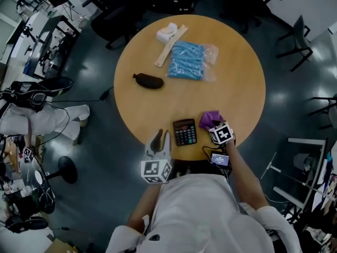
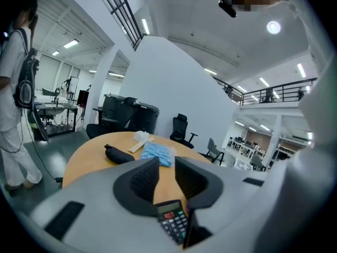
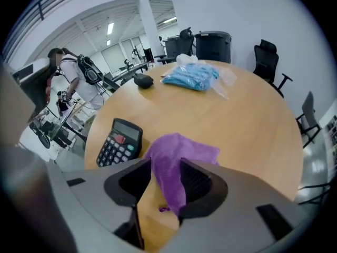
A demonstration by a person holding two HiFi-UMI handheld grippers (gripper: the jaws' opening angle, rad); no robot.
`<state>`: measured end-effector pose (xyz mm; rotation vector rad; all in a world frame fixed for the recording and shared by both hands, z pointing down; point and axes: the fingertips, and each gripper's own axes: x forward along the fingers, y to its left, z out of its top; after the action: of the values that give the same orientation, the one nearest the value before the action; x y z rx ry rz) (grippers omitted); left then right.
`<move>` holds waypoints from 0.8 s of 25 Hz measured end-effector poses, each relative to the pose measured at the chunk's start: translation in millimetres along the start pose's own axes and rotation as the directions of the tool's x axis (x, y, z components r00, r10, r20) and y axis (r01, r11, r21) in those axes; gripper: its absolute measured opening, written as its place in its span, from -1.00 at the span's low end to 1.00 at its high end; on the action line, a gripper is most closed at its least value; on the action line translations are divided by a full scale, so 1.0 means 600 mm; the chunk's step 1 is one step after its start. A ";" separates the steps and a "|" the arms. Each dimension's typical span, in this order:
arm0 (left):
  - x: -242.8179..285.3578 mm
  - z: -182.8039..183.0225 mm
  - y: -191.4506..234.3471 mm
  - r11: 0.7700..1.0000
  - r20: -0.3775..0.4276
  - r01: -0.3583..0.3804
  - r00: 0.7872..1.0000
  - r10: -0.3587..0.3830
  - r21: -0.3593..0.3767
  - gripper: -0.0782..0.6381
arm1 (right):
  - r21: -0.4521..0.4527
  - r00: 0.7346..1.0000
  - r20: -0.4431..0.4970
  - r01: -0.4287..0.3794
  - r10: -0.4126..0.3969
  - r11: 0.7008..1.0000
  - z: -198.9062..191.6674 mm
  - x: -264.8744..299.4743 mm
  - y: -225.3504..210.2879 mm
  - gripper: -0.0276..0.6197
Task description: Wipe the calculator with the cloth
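Black calculator (image 1: 185,132) lies at the round counter's (image 1: 237,83) near edge, purple cloth (image 1: 210,118) just beside it; the right claw (image 3: 166,167) stands spread, cloth draped between its jaws; the left claw (image 2: 166,167) stands spread, empty

Head view steeply down over table (image 1: 231,104), both gripper views low, close, sharing calculator (image 1: 185,132).
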<state>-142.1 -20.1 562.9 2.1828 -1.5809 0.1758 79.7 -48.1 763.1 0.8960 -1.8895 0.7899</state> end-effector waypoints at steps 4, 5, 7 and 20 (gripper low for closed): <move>-0.002 0.041 -0.016 1.000 0.041 0.002 0.999 -0.003 0.016 -0.52 | -0.021 0.982 0.190 0.023 -0.019 1.000 0.062 -0.105 0.009 -0.36; -0.004 0.054 -0.021 1.000 0.055 0.003 0.998 -0.004 0.021 -0.52 | -0.023 0.971 0.239 0.033 -0.027 0.999 0.078 -0.137 0.010 -0.36; -0.010 0.082 -0.032 0.999 0.093 0.007 0.996 -0.010 0.034 -0.52 | -0.029 0.937 0.347 0.064 -0.050 0.998 0.112 -0.206 0.015 -0.37; -0.033 0.164 -0.119 0.993 0.240 -0.002 0.971 -0.027 0.116 -0.54 | 0.134 0.481 0.838 0.275 -0.257 0.952 0.168 -0.484 0.104 -0.87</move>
<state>-97.4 -25.8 448.0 2.3782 -1.7238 -0.0028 88.2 -16.5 451.1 1.7484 -2.4618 0.0718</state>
